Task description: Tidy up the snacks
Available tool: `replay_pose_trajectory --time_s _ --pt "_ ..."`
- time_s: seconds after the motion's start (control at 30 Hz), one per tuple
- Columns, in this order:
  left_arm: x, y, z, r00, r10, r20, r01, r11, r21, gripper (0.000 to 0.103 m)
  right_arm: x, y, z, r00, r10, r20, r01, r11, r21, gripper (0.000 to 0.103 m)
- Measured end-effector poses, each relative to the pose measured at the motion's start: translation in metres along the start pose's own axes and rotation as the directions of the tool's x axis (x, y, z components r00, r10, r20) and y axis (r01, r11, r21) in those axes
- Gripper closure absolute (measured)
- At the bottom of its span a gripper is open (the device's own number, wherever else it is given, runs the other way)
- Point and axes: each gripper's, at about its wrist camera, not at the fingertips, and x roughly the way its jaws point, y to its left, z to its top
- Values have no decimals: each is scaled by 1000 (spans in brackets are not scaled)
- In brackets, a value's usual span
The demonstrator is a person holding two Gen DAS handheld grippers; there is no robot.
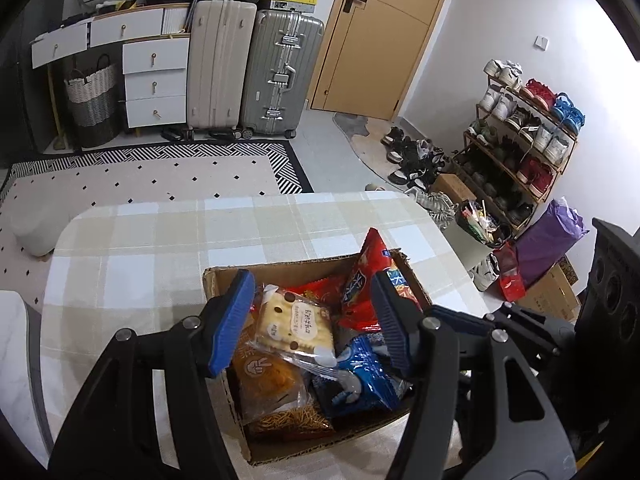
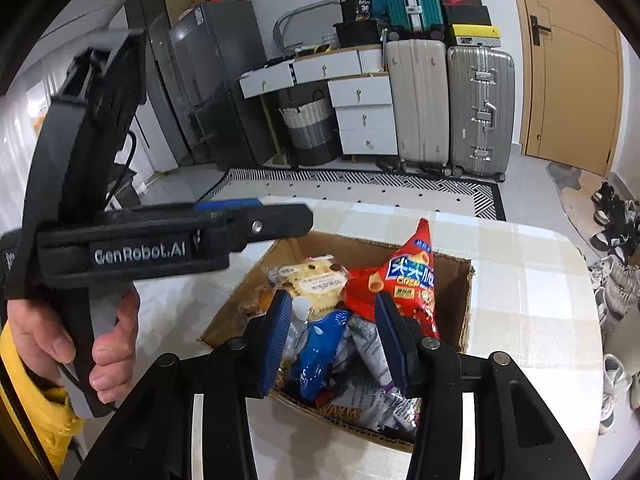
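An open cardboard box (image 1: 224,280) stands on the checked tablecloth (image 1: 160,248) with several snack packets in it. A clear cracker packet (image 1: 296,324) lies on top, over an orange noodle-snack bag (image 1: 272,384) and a blue packet (image 1: 360,376). A red chip bag (image 1: 368,276) leans at the far right corner. My left gripper (image 1: 312,320) hovers open above the crackers, holding nothing. In the right wrist view my right gripper (image 2: 336,336) hangs over the near side of the box (image 2: 248,304), jaws apart above the blue packet (image 2: 320,344), gripping nothing. The left gripper (image 2: 288,216) shows side-on there, held by a hand (image 2: 48,340).
The table's far edge (image 1: 240,200) drops to a patterned rug (image 1: 140,176). A full waste bin (image 1: 476,232), a purple bag (image 1: 548,240) and a shoe rack (image 1: 520,140) stand to the right. Suitcases (image 1: 256,68) and white drawers (image 1: 156,84) line the back wall.
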Motion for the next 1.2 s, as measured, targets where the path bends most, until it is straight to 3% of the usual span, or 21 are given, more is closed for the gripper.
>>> replay_pose_trajectory --time_s 0.33,0.47,0.63,0.9,1.0,1.1,1.17,1.2 --pt "-38 -6 -16 999 26 28 -26 1000 -2 46 -30 -5 10 997 -8 74 7 1000 20 58" --pt "-73 -17 -24 994 67 88 -67 998 -2 45 -54 0 15 993 -17 113 14 1000 26 58" --pt "-132 -29 -39 970 119 212 -114 993 -33 44 -92 8 18 985 -12 172 7 1000 26 58" --pt "-216 -77 -67 926 193 326 -215 976 34 22 -158 36 15 963 -23 267 28 999 -16 55" --pt "-247 -90 -72 907 215 361 -237 971 16 21 -185 46 11 952 -26 305 35 999 -26 54" --pt "-277 -100 -85 887 235 397 -258 966 4 18 -209 54 6 941 -28 338 43 998 -36 48" --pt "-299 -107 -96 873 247 421 -270 963 -4 7 -228 60 1 930 -28 367 47 998 -42 36" --pt "-310 -109 -102 864 249 438 -273 962 -9 3 -239 63 -3 922 -28 387 50 998 -48 34"
